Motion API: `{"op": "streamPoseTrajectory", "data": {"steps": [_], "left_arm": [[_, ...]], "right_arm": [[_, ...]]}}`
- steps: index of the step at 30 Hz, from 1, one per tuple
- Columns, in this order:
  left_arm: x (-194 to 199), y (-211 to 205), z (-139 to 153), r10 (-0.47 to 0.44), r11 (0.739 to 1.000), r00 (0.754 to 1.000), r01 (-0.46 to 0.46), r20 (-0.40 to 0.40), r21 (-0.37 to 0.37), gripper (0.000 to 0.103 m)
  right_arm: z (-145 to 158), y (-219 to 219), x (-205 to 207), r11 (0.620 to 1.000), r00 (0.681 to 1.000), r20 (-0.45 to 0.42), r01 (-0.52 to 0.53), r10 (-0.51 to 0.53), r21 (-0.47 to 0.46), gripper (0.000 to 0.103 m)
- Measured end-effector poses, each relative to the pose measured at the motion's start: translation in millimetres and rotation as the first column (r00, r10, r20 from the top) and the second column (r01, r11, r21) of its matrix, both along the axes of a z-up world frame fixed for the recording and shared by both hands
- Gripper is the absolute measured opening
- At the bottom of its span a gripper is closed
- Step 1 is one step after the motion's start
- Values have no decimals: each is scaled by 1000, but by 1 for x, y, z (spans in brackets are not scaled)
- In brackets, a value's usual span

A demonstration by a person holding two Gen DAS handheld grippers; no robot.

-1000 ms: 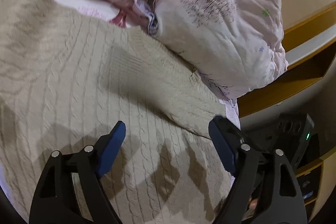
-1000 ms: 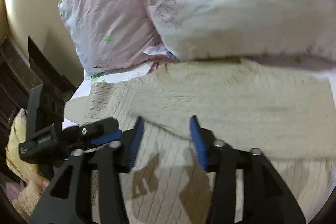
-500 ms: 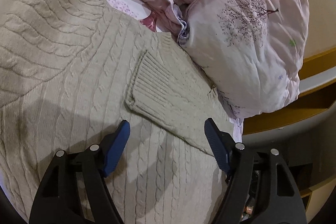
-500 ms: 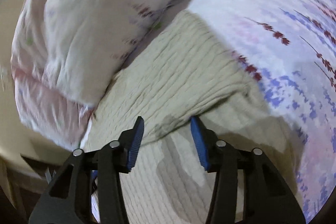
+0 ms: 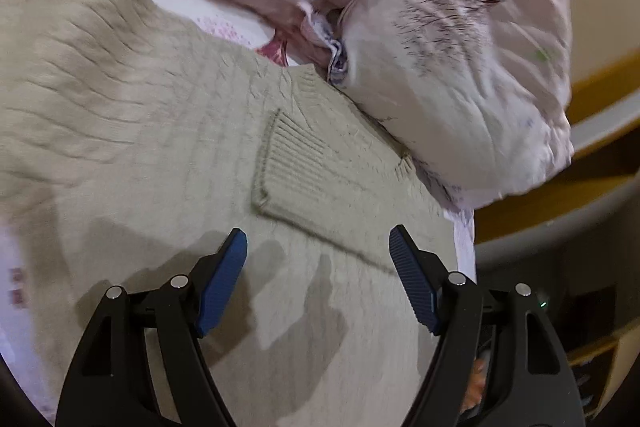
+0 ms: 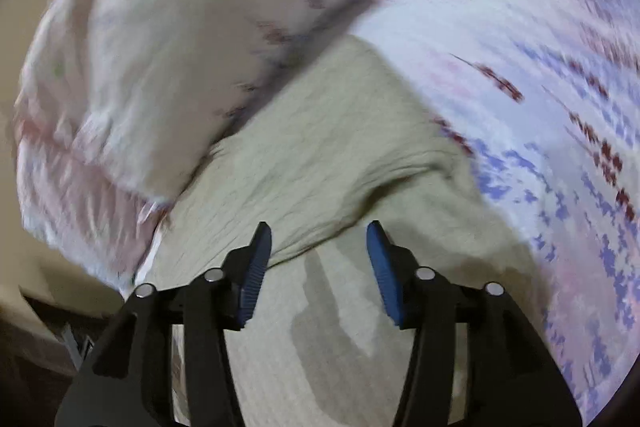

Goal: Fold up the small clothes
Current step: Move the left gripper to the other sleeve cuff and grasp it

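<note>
A beige cable-knit sweater [image 5: 132,131] lies spread on the bed. One sleeve is folded across its body, with the ribbed cuff [image 5: 292,163] lying just ahead of my left gripper [image 5: 318,247]. My left gripper is open and empty above the sweater. In the right wrist view the sweater [image 6: 320,155] has a raised fold running across it. My right gripper [image 6: 318,239] is open and empty, hovering over that fold's near edge.
Pink floral pillows [image 5: 460,75] press against the sweater's far edge and also show in the right wrist view [image 6: 180,47]. A floral bedsheet [image 6: 540,87] lies to the right. A wooden bed frame [image 5: 600,83] and a dark shelf stand beyond the bed edge.
The left gripper has drawn back slightly from the folded sleeve, and its view has shifted a little. The right gripper has swung right from the sweater's neckline to its far side. Both stay open.
</note>
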State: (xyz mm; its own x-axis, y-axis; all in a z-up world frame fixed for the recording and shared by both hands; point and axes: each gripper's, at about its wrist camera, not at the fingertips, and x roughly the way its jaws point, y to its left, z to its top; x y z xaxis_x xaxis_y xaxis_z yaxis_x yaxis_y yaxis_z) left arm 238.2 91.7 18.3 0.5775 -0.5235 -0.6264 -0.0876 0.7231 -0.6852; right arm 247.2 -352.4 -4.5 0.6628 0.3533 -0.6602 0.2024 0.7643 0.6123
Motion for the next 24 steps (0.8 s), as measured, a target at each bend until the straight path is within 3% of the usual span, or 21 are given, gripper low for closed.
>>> {"op": "streamPoseTrajectory", "data": {"steps": [4, 8, 13, 15, 18, 21, 24], "left_arm": [[-40, 42, 12, 44, 999, 998, -45, 35, 23, 76], [-81, 113, 18, 218, 973, 975, -220, 47, 62, 76], [-112, 198, 10, 462, 883, 887, -462, 21, 81, 76], [-118, 226, 5, 539, 841, 842, -538, 2, 62, 76], [-121, 257, -4, 620, 784, 784, -621, -33, 5, 76], [-117, 277, -10, 668, 741, 742, -670, -53, -47, 76], [-109, 287, -16, 698, 711, 713, -701, -60, -54, 75]], "right_arm": [[19, 53, 9, 978, 985, 40, -163, 170, -130, 51], [18, 105, 33, 930, 961, 17, -263, 276, -258, 51], [-2, 147, 55, 875, 926, -82, -376, 369, -305, 64], [0, 152, 47, 866, 923, -57, -376, 380, -330, 73], [1, 144, 38, 882, 923, -41, -378, 383, -281, 74], [4, 134, 34, 898, 925, -36, -375, 378, -228, 74], [4, 133, 33, 902, 919, -44, -394, 392, -176, 74]]}}
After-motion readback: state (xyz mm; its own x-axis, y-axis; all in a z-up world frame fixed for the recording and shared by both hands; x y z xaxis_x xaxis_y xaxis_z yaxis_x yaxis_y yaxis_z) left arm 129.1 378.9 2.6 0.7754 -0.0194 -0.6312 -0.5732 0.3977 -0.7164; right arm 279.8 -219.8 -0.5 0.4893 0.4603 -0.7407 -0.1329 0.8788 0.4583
